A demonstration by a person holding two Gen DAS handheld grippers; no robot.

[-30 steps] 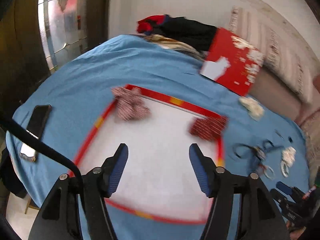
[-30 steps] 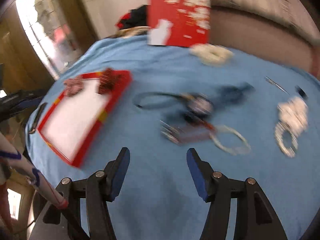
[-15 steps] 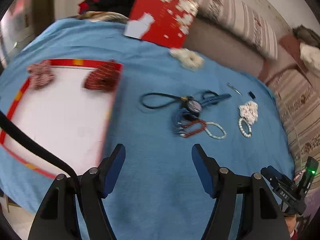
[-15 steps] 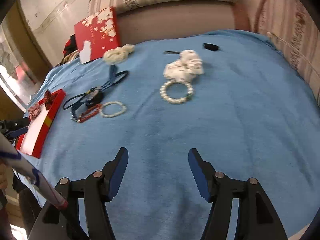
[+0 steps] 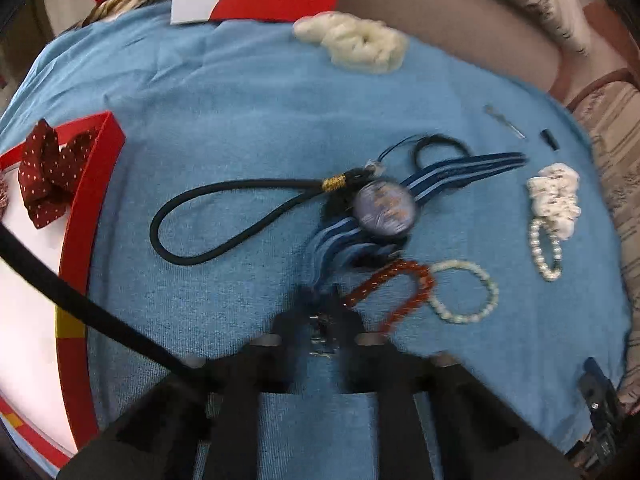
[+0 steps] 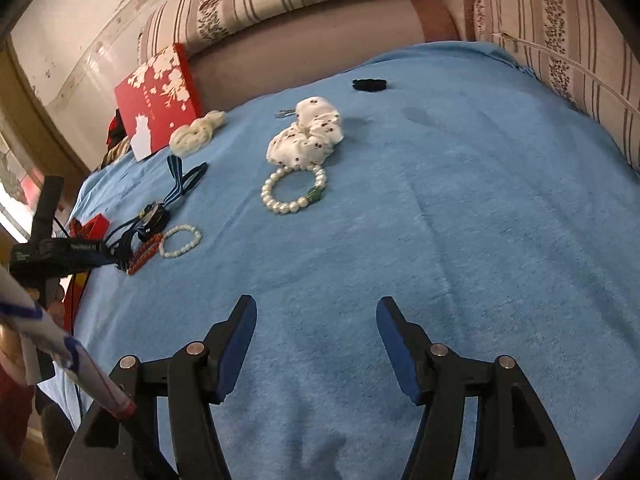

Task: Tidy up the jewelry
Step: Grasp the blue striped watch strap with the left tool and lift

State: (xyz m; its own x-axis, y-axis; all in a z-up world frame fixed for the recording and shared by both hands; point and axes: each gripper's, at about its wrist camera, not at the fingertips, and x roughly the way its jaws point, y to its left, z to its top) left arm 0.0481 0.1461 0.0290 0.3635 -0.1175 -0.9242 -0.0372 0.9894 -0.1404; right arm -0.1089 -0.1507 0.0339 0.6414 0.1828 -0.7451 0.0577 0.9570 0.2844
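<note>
In the left wrist view my left gripper point(image 5: 320, 312) is shut on the near end of a blue striped ribbon point(image 5: 332, 248) that runs to a round pendant point(image 5: 386, 210). A red bead bracelet point(image 5: 396, 288) and a pale bead bracelet point(image 5: 466, 290) lie just right of it. A dark cord loop point(image 5: 224, 220) lies to the left. The red-rimmed tray point(image 5: 86, 204) holds a red dotted bow point(image 5: 48, 176). My right gripper point(image 6: 316, 324) is open and empty over bare blue cloth, short of a pearl bracelet point(image 6: 294, 192) and a white scrunchie point(image 6: 308, 136).
A red box lid point(image 6: 158, 96) leans on the striped sofa cushions at the back. A cream scrunchie point(image 5: 356, 46), a metal hair clip point(image 5: 506, 122) and a small black piece point(image 6: 370, 85) lie on the blue cloth. My left gripper point(image 6: 116, 258) shows at the left edge.
My left gripper swung from over the tray to the jewelry pile, dropped down and shut on the ribbon end. My right gripper swung right toward the pearl bracelet, then held nearly still, open.
</note>
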